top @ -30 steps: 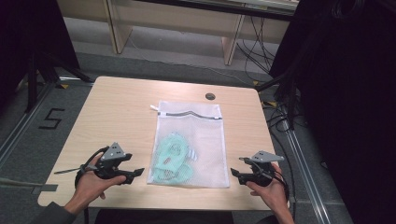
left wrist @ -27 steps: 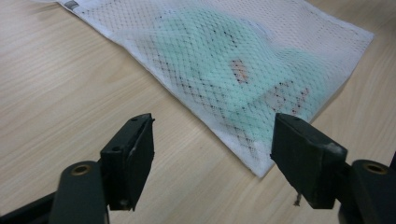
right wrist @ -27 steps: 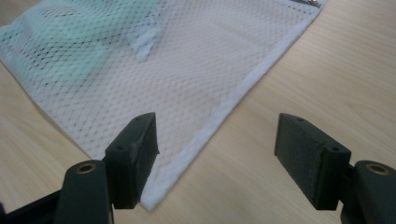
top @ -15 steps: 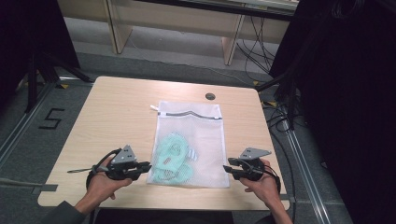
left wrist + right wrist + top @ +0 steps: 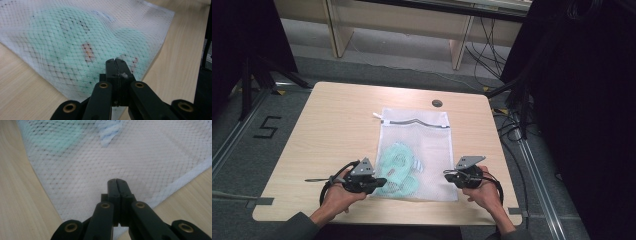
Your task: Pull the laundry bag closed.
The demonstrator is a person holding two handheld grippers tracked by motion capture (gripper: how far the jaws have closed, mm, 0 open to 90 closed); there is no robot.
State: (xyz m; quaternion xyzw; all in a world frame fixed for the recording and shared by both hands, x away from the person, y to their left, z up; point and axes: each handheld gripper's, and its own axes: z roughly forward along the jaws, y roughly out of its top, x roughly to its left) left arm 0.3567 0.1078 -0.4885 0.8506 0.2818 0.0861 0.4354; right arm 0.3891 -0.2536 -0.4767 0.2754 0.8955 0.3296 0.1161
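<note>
A: Status? Landmark = the pale wooden rectangular table (image 5: 337, 130).

B: White mesh zip laundry bag (image 5: 419, 145) lies flat at table centre, zip end toward the far edge, near a small dark round disc (image 5: 437, 103). Mint-green fabric item (image 5: 394, 165) sits inside, toward the bag's near-left corner.

A: Grippers?

B: Left gripper (image 5: 117, 65) at the bag's near-left corner, jaws pressed together, tips over the mesh. Right gripper (image 5: 117, 185) at the near-right corner, jaws likewise closed. Can't tell if either actually pinches mesh.

A: Procedure, assuming a corner lift?

B: Open jaws first, take hem only, not the green item. Grip both corners level, raise together so contents don't slump sideways.
</note>
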